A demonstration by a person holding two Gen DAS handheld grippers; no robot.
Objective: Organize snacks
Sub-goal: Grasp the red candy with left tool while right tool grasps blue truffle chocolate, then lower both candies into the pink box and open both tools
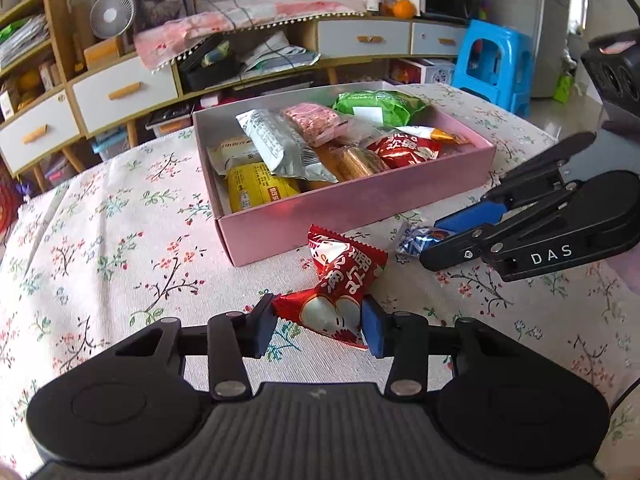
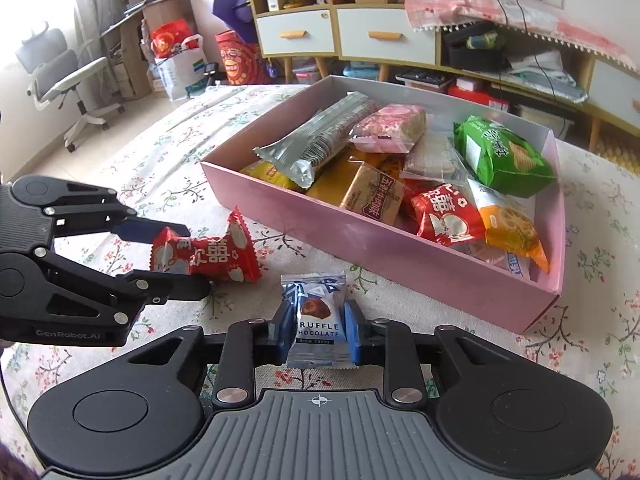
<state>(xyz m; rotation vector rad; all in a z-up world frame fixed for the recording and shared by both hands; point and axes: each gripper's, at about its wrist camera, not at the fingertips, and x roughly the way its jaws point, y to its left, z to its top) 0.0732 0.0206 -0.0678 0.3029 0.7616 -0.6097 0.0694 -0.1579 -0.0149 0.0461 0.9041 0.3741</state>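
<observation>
A pink box (image 1: 360, 208) (image 2: 360, 240) on the flowered tablecloth holds several snack packets. My left gripper (image 1: 318, 324) (image 2: 182, 254) is shut on a red snack packet (image 1: 340, 284) (image 2: 208, 254) just in front of the box's near wall. My right gripper (image 2: 316, 328) (image 1: 452, 232) is shut on a blue-and-white truffle chocolate packet (image 2: 316, 316) (image 1: 416, 238), to the right of the red packet and close to the box wall. Both packets are at or just above the cloth.
The table's floral cloth (image 1: 120, 248) stretches to the left of the box. Behind the table stand a low cabinet with drawers (image 1: 120, 92), a blue stool (image 1: 496, 60) and an office chair (image 2: 64, 76).
</observation>
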